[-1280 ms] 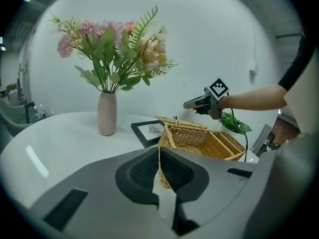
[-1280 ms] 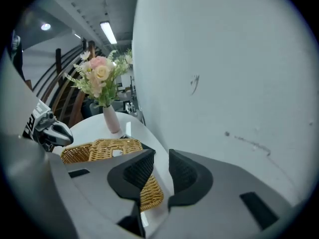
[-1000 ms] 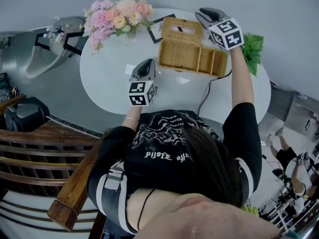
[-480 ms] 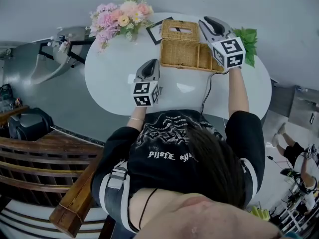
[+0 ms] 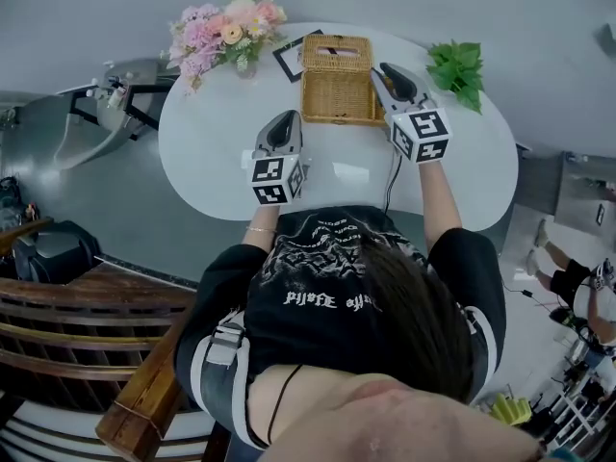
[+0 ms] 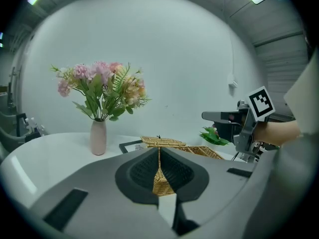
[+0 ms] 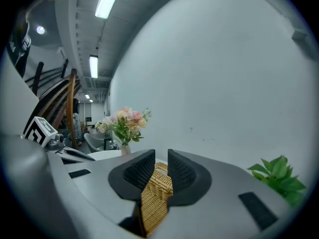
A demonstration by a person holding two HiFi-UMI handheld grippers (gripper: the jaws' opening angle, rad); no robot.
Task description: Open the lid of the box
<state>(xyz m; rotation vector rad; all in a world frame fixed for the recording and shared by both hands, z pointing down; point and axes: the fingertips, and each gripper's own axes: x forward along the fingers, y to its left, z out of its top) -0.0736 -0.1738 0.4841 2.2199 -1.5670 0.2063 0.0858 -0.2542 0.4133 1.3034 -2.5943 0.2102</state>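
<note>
**Right tool over the box's right edge, left tool held back**

We see the wicker box (image 5: 337,99) standing toward the far rim of the white bench (image 5: 221,152), with its slotted lid (image 5: 337,51) on top. We cannot tell whether the lid sits flush or is lifted.

The right tool (image 5: 383,67) lies along the box's right edge. Its jaws stand a narrow gap apart, and wicker shows through that gap. The left tool (image 5: 286,116) hangs over the bench short of the box's near left corner. Its jaws are closed to a hairline at the tips, with nothing between them.

Behind the box's far left corner lies a black frame (image 5: 289,61), just beside it. Farther left, the flowers (image 5: 226,32) in a pink vase (image 6: 98,137) crowd the far left rim. A green plant (image 5: 455,65) sits near the far right rim, apart from the box. A black cable (image 5: 390,176) runs under the right tool to the near edge.

The widest bare room is the bench's near left stretch, around the left tool.
</note>
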